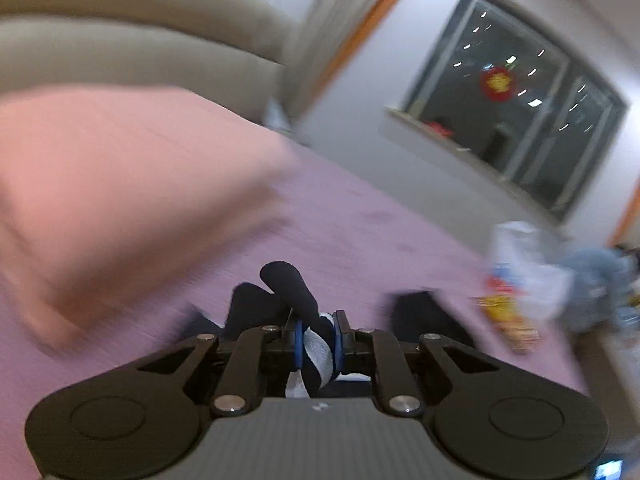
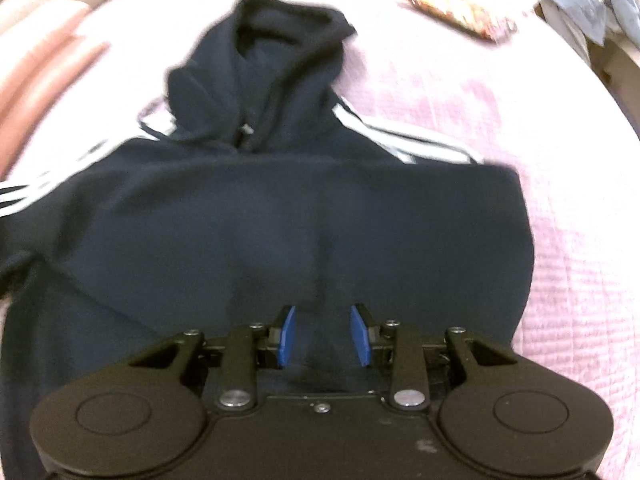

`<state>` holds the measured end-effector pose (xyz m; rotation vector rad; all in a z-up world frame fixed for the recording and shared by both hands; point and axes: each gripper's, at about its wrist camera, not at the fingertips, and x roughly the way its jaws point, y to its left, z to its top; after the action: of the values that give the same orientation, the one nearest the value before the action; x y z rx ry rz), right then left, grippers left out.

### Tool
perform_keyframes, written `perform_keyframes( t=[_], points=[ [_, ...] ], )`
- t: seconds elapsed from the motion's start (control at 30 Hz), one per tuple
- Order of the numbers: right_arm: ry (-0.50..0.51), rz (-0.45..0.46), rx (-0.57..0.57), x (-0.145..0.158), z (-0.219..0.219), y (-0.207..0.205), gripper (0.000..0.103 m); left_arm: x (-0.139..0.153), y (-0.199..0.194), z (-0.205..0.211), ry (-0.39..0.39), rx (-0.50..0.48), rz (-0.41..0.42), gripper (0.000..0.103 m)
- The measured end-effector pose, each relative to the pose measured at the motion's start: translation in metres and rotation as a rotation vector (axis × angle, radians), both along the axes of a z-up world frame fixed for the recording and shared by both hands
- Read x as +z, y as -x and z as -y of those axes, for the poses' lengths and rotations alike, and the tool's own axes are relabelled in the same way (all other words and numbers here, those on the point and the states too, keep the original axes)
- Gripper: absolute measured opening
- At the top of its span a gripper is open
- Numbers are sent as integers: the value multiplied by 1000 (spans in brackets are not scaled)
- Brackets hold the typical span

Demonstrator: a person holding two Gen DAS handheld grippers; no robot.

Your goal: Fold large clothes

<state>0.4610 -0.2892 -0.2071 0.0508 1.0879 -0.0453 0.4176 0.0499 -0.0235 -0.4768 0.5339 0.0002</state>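
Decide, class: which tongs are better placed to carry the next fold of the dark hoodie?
Left, probably. The left tongs are clamped on a striped part of the dark navy hooded sweatshirt; the right tongs hang open above it, gripping nothing.

Dark hoodie [image 2: 280, 208] with white stripes flat on pink bedspread [image 2: 560, 200], right gripper [image 2: 325, 334] parted above it

The hoodie [image 2: 280, 216] is dark navy with white stripes along its sleeves. It lies on a pale pink-lilac quilted bedspread [image 2: 560, 200]. A salmon-pink pillow [image 1: 120, 184] sits beside a beige headboard [image 1: 140, 40]. Both tongs are black with blue pads [image 2: 286, 336].
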Motion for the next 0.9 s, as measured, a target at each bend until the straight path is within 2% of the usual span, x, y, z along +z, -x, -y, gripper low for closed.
perform_keyframes(
  t=[0.03, 0.13, 0.17, 0.23, 0.3, 0.4, 0.47, 0.53, 0.6, 0.67, 0.73, 0.83, 0.9],
  points=[
    [-17, 21, 20, 8, 2, 5, 39, -2, -4, 23, 26, -31, 8, 17],
    [-62, 73, 67, 27, 11, 17, 40, -14, -16, 93, 121, -167, -13, 40],
    [-71, 84, 76, 35, 9, 21, 42, -20, -15, 107, 135, -203, -25, 53],
    [-114, 102, 83, 41, 20, 28, 49, -35, -9, 133, 116, -286, -66, 67],
    [-188, 100, 79, 41, 29, 35, 60, -52, 0, 142, 94, -362, -139, 66],
    [-265, 84, 76, 32, 35, 40, 65, -72, 21, 144, 48, -407, -225, 66],
    [-321, 60, 62, 23, 32, 40, 68, -87, 29, 123, -9, -375, -280, 65],
    [-369, 48, 36, 16, 27, 37, 69, -97, 28, 101, -31, -318, -330, 65],
    [-411, 24, -26, 10, 25, 30, 76, -99, 23, 82, -27, -258, -349, 65],
    [-458, -38, -124, 0, 30, 27, 77, -98, 15, 72, -44, -219, -355, 65],
    [-518, -81, -167, -6, 40, 36, 77, -101, 5, 63, -55, -195, -365, 65],
    [-527, -75, -205, 0, 52, 58, 77, -105, -3, 53, -37, -177, -365, 65],
    [-495, -39, -214, 8, 58, 70, 78, -111, -2, 56, -41, -171, -370, 65]
  ],
)
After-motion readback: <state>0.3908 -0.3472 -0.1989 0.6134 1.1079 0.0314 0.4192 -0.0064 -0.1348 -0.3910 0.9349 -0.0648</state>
